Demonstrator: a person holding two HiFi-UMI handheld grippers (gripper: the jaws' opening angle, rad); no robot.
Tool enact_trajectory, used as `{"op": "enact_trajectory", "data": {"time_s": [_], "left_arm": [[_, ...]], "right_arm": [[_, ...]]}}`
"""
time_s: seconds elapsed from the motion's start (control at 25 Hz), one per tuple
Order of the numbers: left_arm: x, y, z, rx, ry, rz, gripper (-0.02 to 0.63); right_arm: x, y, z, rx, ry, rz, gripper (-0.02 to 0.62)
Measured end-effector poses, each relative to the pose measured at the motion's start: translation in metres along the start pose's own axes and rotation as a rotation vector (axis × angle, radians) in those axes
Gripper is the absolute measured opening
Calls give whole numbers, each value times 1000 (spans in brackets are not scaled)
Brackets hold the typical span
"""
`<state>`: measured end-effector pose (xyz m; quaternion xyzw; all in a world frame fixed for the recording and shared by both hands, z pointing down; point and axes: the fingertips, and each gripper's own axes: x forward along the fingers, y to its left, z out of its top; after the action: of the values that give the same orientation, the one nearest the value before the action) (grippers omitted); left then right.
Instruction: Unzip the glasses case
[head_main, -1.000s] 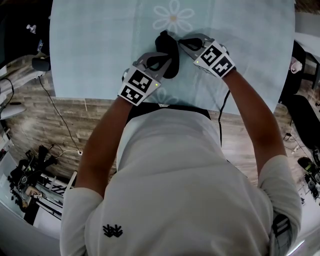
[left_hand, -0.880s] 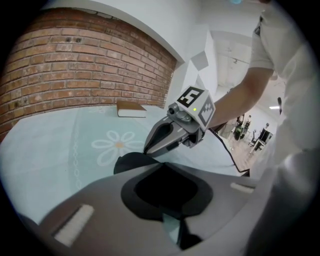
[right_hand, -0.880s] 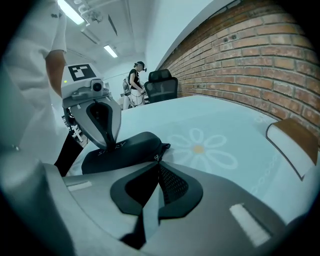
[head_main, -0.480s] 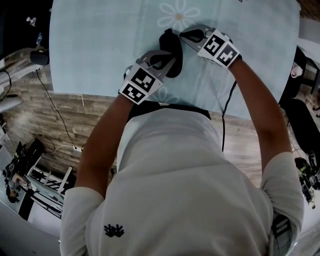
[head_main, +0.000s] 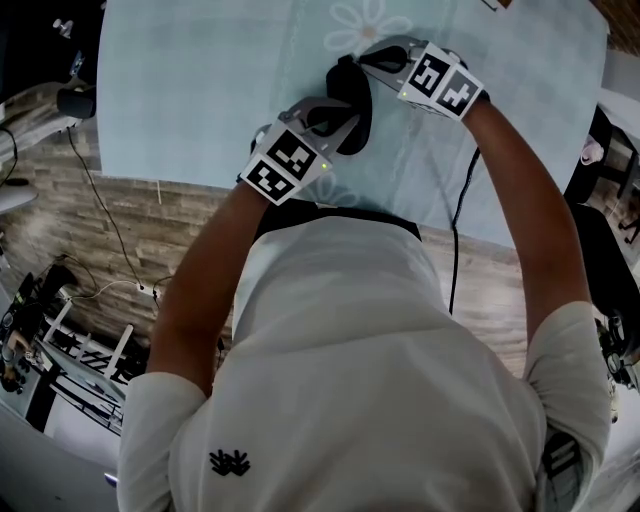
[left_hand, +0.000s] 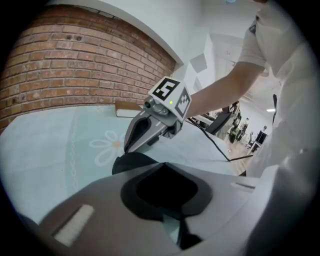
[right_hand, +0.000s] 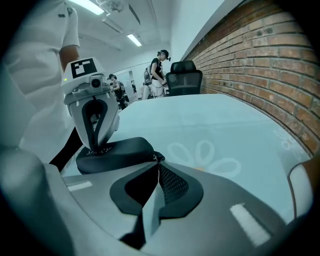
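A black glasses case (head_main: 356, 98) lies on the pale blue tablecloth (head_main: 200, 90) next to a printed daisy. My left gripper (head_main: 342, 118) is shut on the near end of the case (right_hand: 117, 151); in the right gripper view its fingers (right_hand: 98, 131) stand upright on that end. My right gripper (head_main: 364, 60) is at the far end, shut on the small zipper pull (right_hand: 157, 158). In the left gripper view the case (left_hand: 131, 162) pokes out beyond my closed jaws, with the right gripper (left_hand: 126, 148) just behind it.
The near table edge (head_main: 200, 182) runs just under my left hand, with wood floor and cables below it. A brick wall (left_hand: 75, 65) backs the table. A wooden block (left_hand: 127, 109) lies at the far edge. An office chair (right_hand: 184, 80) stands beyond the table.
My right gripper has slid along the case toward its far end. The left gripper keeps its grip on the near end.
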<state>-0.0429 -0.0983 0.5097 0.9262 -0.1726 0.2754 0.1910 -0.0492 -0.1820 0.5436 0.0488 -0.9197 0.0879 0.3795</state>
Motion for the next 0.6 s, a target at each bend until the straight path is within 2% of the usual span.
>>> {"op": "enact_trajectory", "data": {"time_s": [0.36, 0.6], "left_arm": [[1, -1, 0, -12, 8, -35, 55], [2, 0, 0, -14, 12, -46, 55]], "right_arm": [[7, -2, 8, -95, 72, 93, 9], [15, -4, 13, -137, 104, 118, 12]]}}
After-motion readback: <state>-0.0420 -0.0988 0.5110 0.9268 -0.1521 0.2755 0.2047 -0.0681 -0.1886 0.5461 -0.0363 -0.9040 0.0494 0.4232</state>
